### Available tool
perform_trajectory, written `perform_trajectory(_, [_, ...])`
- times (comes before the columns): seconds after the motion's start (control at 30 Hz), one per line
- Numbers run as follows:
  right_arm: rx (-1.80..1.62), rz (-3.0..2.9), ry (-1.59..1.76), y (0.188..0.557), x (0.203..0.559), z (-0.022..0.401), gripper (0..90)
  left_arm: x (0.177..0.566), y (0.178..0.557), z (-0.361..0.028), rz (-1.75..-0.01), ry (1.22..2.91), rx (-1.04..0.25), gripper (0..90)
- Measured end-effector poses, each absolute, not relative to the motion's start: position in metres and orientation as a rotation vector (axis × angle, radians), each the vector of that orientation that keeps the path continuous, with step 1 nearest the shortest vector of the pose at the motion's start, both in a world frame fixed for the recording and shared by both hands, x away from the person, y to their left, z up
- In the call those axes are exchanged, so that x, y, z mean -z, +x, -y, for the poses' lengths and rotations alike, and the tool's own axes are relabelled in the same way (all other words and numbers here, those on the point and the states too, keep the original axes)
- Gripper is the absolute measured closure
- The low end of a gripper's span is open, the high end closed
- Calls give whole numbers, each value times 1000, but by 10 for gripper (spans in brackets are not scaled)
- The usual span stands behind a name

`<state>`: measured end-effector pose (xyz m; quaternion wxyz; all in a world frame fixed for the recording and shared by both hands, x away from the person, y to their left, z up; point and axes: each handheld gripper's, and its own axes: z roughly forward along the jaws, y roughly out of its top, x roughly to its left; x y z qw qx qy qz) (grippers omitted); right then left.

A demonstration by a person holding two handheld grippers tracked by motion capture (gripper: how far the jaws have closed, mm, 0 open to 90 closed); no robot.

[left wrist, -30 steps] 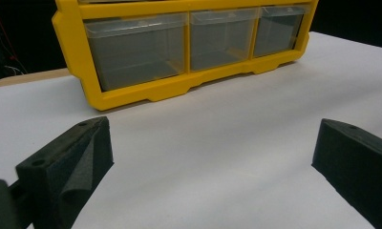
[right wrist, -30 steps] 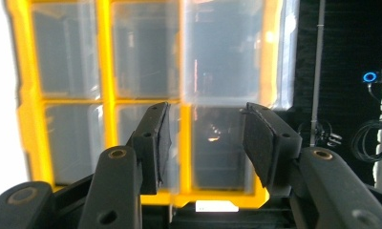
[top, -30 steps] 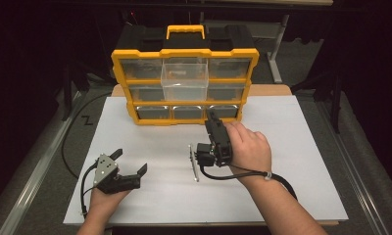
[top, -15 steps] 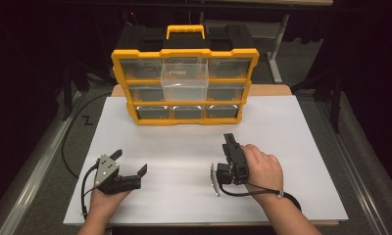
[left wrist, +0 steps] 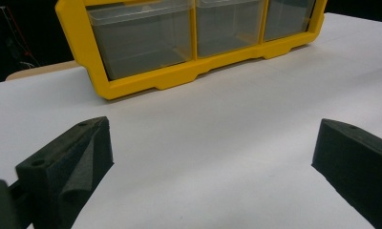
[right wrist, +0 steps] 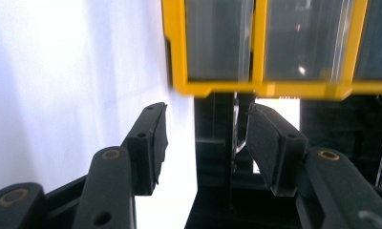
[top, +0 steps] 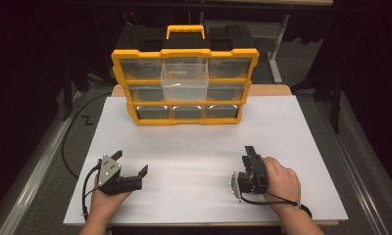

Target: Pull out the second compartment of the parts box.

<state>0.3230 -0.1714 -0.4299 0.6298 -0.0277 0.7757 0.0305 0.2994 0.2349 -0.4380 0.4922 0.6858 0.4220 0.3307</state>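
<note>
— Item one: yellow organiser (top: 184, 88), standing upright at the counter's (top: 282, 147) far edge, handle up, its clear drawers facing the person. One middle drawer (top: 185, 78) juts forward, presumably pulled out for access.

— And the grippers?

— Item two: left gripper (top: 131, 169), near the counter's front-left corner. Jaws wide apart, nothing between them, aimed at the organiser's lower row; the hand seems parked there, waiting.

— Item three?

— Right gripper (top: 248, 155), towards the front-right, rolled on its side in the hand, jaws pointing to the far edge. They stand partly apart, about a third of the way, and have just been opening a little; nothing held. In the right gripper view the organiser (right wrist: 256, 88) appears turned sideways because of that roll.

— Why so low?

— My guess: resting at the front edge between reaches, well apart from the drawers.
</note>
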Motion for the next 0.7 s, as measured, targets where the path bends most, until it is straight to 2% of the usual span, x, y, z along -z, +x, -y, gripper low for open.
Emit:
perform_trajectory(0.13, [-61, -1783, -30, 322, 434, 192, 490, 437, 298, -235, -1022, 1660, -799, 8])
perform_trajectory(0.23, [-41, -1819, -8, 323, 436, 204, 437, 436, 298, -236, -1016, 1653, -796, 8])
perform_trajectory(0.43, [-50, -1815, -4, 324, 434, 204, 403, 436, 297, -237, -1012, 1645, -788, 8])
perform_trajectory(0.7, [-39, -1846, -3, 324, 437, 205, 304, 436, 297, -236, -1008, 1649, -786, 8])
